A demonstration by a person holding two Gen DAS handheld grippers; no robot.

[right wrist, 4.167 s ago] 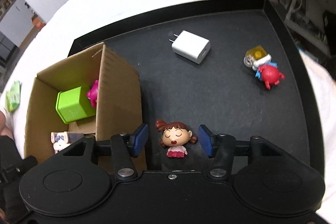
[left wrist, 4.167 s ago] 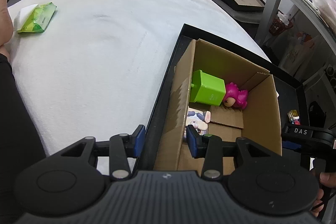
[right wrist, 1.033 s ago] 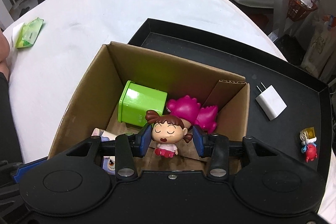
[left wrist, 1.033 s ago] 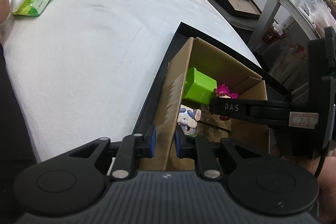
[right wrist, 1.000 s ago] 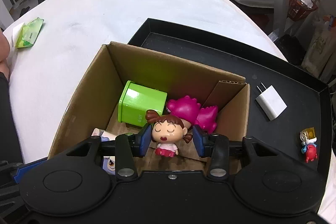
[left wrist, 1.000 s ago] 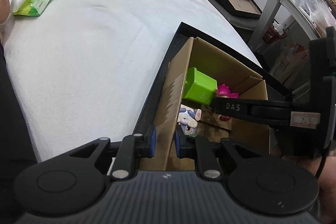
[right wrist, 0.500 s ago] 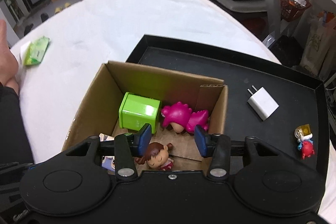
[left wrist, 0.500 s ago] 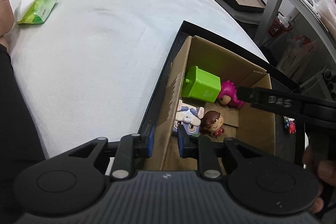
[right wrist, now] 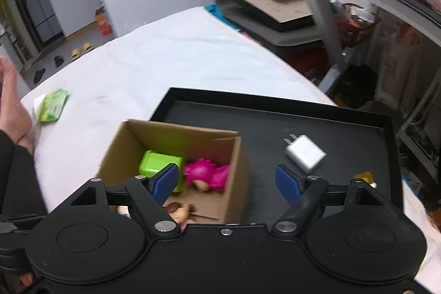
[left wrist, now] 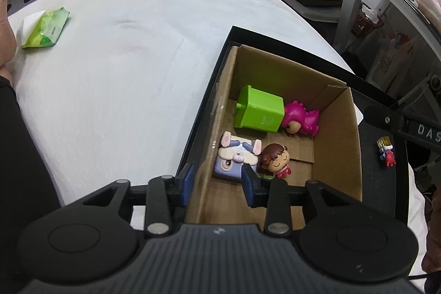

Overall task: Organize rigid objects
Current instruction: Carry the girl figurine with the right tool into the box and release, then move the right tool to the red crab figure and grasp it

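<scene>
Left wrist: left hand-held gripper (left wrist: 217,182) opening astride cardboard box (left wrist: 355,156) wall; right hand-held gripper (right wrist: 227,182) opening, empty.

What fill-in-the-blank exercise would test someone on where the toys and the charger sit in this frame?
1. The brown-haired doll lies inside the ____ box.
2. The white charger rests on the ____ tray, outside the box.
3. The cube next to the pink dinosaur is ____.

Missing words: cardboard; black; green
</scene>
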